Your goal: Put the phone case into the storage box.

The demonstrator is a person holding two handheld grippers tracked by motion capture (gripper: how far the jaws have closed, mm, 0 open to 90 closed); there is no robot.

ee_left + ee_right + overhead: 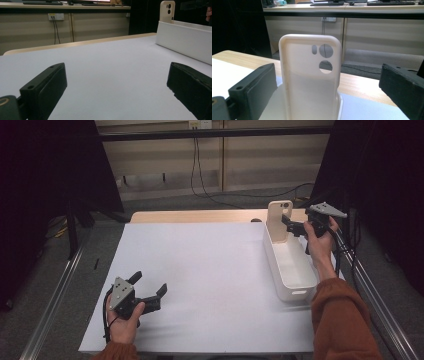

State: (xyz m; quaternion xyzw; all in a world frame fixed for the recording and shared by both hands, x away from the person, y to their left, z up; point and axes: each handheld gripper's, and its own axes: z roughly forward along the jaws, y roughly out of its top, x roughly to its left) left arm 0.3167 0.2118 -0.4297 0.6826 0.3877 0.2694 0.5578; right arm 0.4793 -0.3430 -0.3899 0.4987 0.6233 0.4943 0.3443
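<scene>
White table sheet [210, 270]: both tongs wide; right tongs' [324, 82] view reveals phone case [310, 80] cutouts.

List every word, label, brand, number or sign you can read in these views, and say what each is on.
None can be read: the phone case standing in the white bin is blank, and so are the bin wall and the table sheet.
The wall socket carries marks too small to read.

A lab or office is suggested by a wall socket [56, 16], trailing cables [200, 175] and keyboards [327, 3] on a desk.
</scene>
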